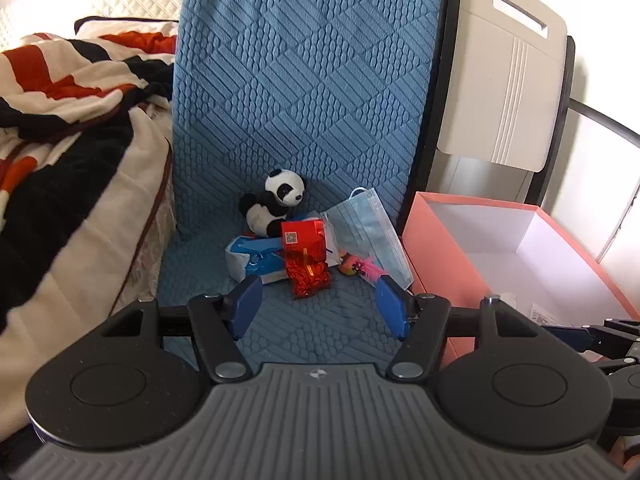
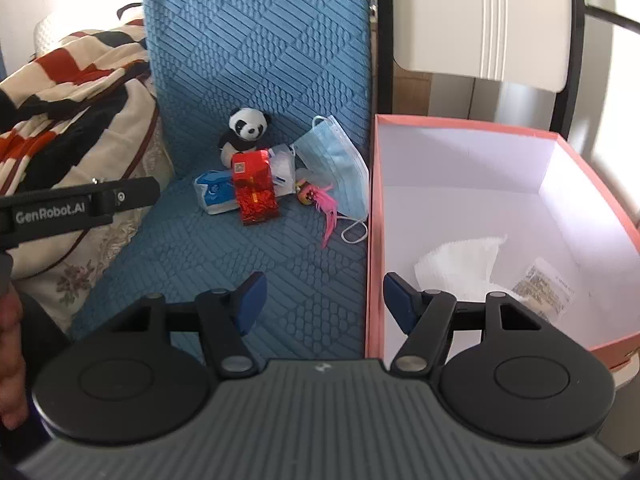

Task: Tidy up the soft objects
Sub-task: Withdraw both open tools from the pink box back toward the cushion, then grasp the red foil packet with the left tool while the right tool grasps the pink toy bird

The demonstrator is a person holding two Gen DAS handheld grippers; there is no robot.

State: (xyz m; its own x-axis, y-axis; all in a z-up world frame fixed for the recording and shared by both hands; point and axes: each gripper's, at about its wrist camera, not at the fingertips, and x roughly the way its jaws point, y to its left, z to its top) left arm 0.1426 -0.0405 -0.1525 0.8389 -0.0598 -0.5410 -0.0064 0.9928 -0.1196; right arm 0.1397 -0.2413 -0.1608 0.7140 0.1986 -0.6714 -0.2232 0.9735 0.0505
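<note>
A pile of soft objects lies at the back of the blue quilted cushion (image 1: 304,332): a plush panda (image 1: 276,202), a red foil packet (image 1: 306,262), a blue-white tissue pack (image 1: 256,258), a blue face mask (image 1: 370,232) and a small pink feathered toy (image 1: 362,268). My left gripper (image 1: 320,300) is open and empty, just in front of the pile. My right gripper (image 2: 322,298) is open and empty, straddling the left wall of the pink box (image 2: 374,240). Inside the box lie a white tissue (image 2: 460,264) and a small packet (image 2: 544,288).
A red, black and white blanket (image 1: 60,120) covers the bed on the left. A white folding chair back (image 1: 508,80) stands behind the pink box (image 1: 424,248). The left gripper's black arm (image 2: 80,202) shows in the right wrist view.
</note>
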